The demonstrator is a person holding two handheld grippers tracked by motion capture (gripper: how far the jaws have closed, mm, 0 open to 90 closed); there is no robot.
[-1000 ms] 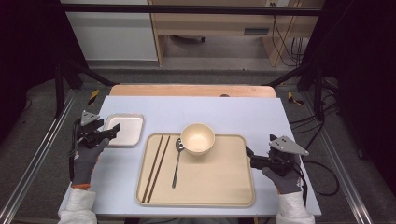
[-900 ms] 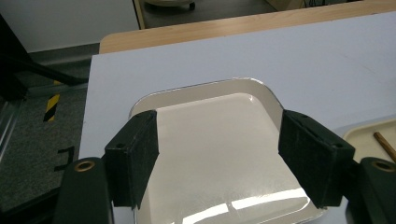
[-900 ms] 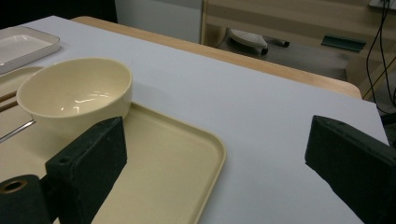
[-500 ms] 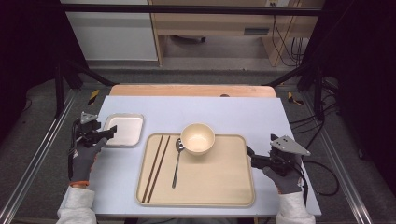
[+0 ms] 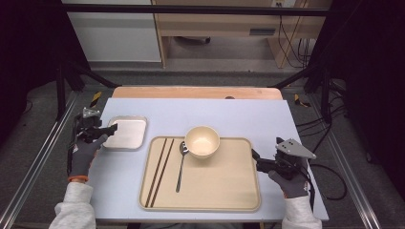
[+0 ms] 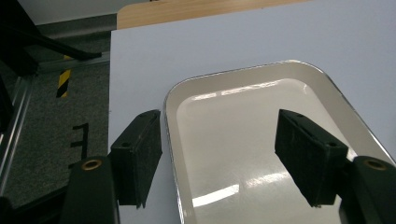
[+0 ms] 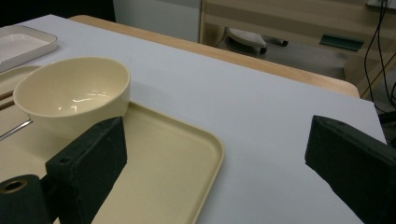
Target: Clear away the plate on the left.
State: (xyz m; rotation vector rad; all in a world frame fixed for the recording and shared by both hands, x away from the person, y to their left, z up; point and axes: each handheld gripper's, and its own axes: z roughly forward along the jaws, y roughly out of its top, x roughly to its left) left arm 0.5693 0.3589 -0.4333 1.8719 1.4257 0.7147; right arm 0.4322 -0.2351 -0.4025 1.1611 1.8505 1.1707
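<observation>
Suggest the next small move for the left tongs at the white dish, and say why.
Probably close the left tongs on the small white dish's near-left rim. They stand open astride that edge, one pad outside on the table, the other over the dish's inside, so a squeeze should grip the rim before any lift.

White metal tray [image 5: 125, 133]; cream bowl [image 5: 202, 141] on beige serving tray [image 5: 215, 181]; dark brown chopsticks [image 5: 159, 171]; pale blue-grey counter [image 5: 200, 112].

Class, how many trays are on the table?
2: a small white tray at the left gripper, and a large beige tray mid-table holding bowl, spoon, chopsticks.
</observation>
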